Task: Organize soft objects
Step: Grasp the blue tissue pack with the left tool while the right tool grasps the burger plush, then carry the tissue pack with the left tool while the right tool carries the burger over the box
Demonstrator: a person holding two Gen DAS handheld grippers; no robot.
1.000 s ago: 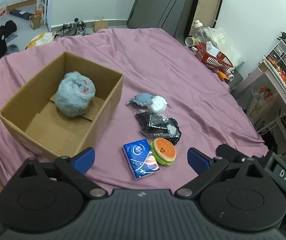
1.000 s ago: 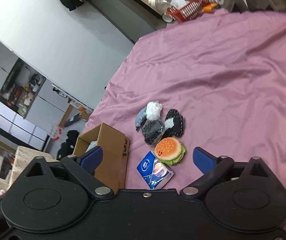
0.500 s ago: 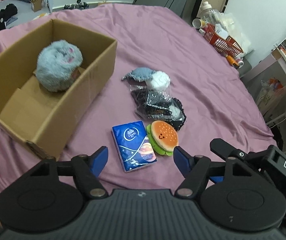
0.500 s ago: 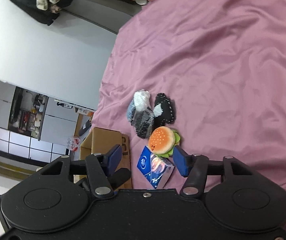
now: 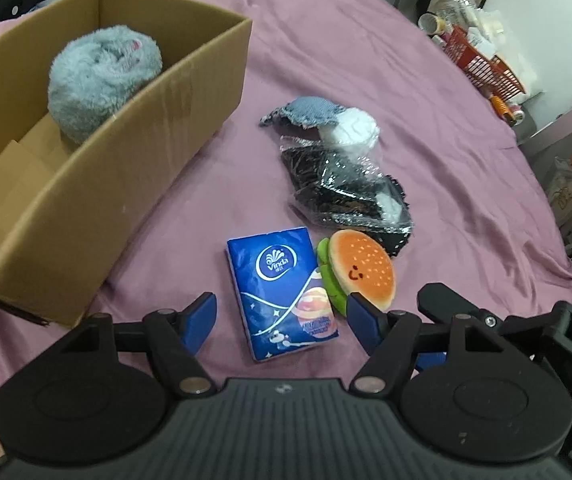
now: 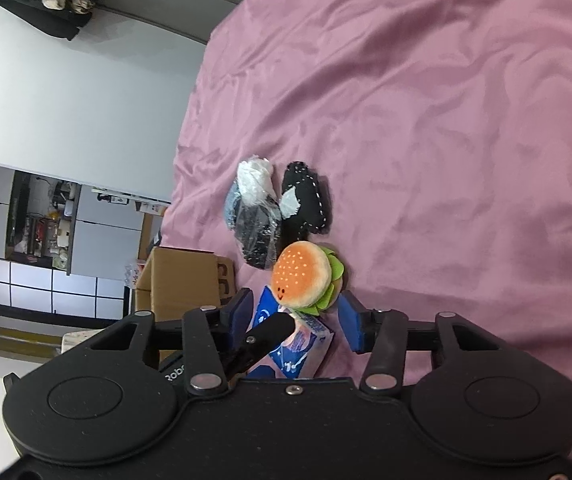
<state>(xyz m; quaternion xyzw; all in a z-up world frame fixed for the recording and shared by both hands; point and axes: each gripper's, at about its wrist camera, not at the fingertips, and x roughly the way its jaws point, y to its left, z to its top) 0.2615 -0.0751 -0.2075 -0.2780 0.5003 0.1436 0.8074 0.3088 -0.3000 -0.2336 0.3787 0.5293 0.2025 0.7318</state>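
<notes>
Compared with the frames half a second and one second back, both grippers are seen lower and nearer the pile, so the objects fill more of each view; the jaws of each have been narrowed from the wide spread seen a second ago. The left gripper (image 5: 281, 318) is held with its blue fingers apart, the blue Vinda tissue pack (image 5: 283, 292) lying between them at lower centre of the left wrist view, not gripped. The right gripper (image 6: 297, 320) is likewise parted, its fingers either side of the tissue pack's end and just below the burger plush (image 6: 302, 275) at lower centre; one finger of the left gripper crosses in front of the pack there. Contact with either object cannot be told. Counted on the pink bedsheet (image 5: 326, 52): one tissue pack, one burger plush touching its right edge, one clear bag of black fabric (image 5: 342, 184) above the plush, one white-and-grey soft bundle (image 5: 326, 120) above that at centre, and one black stitched felt piece (image 6: 306, 204) beside the bag. One cardboard box (image 5: 133, 152) occupies the upper left of the left wrist view, with one grey fluffy plush (image 5: 103, 78) inside it. One red basket (image 5: 486, 68) is noted at upper right.
</notes>
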